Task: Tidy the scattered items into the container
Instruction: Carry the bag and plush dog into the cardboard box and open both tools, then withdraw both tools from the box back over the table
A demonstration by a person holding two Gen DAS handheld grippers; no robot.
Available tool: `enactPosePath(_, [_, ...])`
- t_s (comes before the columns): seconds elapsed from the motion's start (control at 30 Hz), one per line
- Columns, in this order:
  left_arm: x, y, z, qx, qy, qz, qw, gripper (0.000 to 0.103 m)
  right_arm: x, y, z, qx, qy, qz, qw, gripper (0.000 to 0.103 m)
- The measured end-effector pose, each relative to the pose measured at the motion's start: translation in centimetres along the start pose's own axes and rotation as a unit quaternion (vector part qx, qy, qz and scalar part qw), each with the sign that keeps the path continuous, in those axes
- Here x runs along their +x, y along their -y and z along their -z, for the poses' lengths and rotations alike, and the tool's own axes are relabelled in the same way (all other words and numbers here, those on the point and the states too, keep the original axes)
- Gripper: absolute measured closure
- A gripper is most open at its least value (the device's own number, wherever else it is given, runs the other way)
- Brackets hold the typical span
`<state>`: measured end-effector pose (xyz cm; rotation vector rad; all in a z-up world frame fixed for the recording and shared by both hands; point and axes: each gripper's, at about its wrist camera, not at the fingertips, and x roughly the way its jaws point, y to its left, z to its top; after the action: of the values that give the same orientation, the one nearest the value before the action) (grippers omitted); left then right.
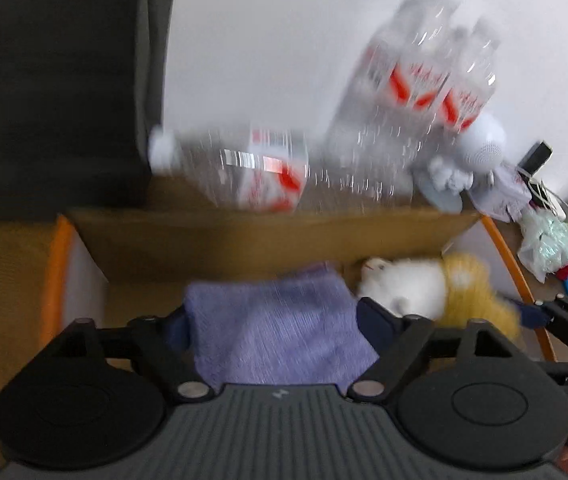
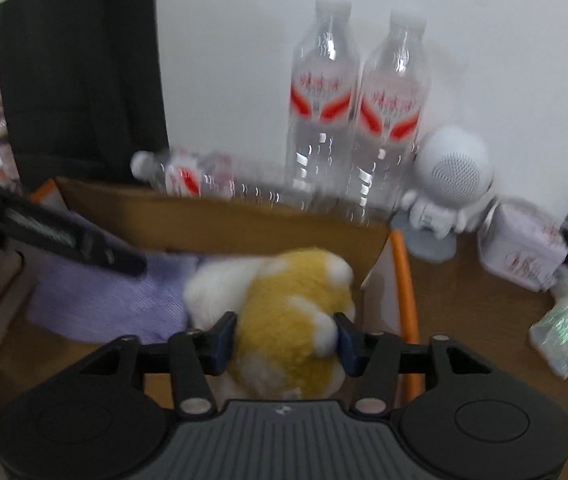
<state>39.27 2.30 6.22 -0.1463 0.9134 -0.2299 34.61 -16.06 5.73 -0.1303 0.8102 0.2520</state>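
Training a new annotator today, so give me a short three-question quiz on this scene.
1. True or false: the purple cloth lies inside the cardboard box.
2. How many water bottles stand upright behind the box?
3. What sits between the fingers of the right gripper?

Key:
1. True.
2. Two; a third lies on its side.
3. The plush toy, yellow and white.
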Motion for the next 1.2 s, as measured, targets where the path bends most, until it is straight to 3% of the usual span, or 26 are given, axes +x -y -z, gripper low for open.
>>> enactPosePath(0.1, [-2.5,0.3,-0.2,0.008,0.000,-0.002,1.0000,0.001,-1.8,0.4,0.2,0.003,0.011,0.017,1.000,0.029])
enactPosePath(0.17, [-5.1,0.5,0.1,0.011,0.007,0.012,0.9998,0.000,-4.5,0.6,0.3,-0.005,0.034,0.016,0.999,0.023])
enactPosePath(0.27, [-8.4,1.1,1.4,0.015,-0.002,0.013,0.9998,0.000,-8.4,1.1,0.2,0.010,0.045,-0.024,0.999,0.017])
enactPosePath(0.37, [-11.8,2.3,3.6,0.010,-0.005,-0.022,0.9997,0.000,-12.1,0.8,1.1,0.030,0.030,-0.068,0.997,0.017])
enactPosePath(0.43, [-15.4,3.0,6.6,0.009,0.041,-0.044,0.9981,0.000,-15.5,-0.2,2.7,0.036,0.050,-0.073,0.995,0.017])
enactPosePath(0.53, [-19.4,4.1,12.4,0.044,0.133,-0.043,0.9893,0.000,-21.8,-2.7,7.5,0.025,0.143,-0.060,0.988,0.005])
enactPosePath(0.57, [-20.0,4.6,14.4,0.056,0.140,-0.047,0.9874,0.000,-23.5,-3.6,9.6,0.018,0.169,-0.055,0.984,0.000])
enactPosePath(0.67, [-20.6,5.8,19.9,0.055,0.110,-0.057,0.9908,0.000,-25.9,-5.5,15.5,0.004,0.201,-0.024,0.979,0.000])
enactPosePath(0.77, [-21.2,6.5,26.3,0.056,0.113,-0.052,0.9906,0.000,-26.2,-7.3,20.7,-0.023,0.170,0.011,0.985,0.000])
enactPosePath(0.9, [-21.2,6.8,32.5,0.039,0.094,-0.091,0.9906,0.000,-25.5,-8.6,26.2,-0.012,0.115,0.005,0.993,0.000])
enactPosePath(1.0, [-21.4,6.6,34.3,0.042,0.071,-0.076,0.9937,0.000,-24.8,-9.8,28.8,-0.009,0.077,-0.012,0.997,0.000])
enactPosePath(1.1, [-21.9,7.2,35.1,0.035,0.079,-0.095,0.9917,0.000,-24.8,-10.1,29.9,0.004,0.073,-0.025,0.997,0.000])
enactPosePath(1.2, [-21.4,7.8,36.0,0.027,0.057,-0.091,0.9939,0.000,-24.9,-9.7,30.2,0.011,0.076,-0.040,0.996,0.000])
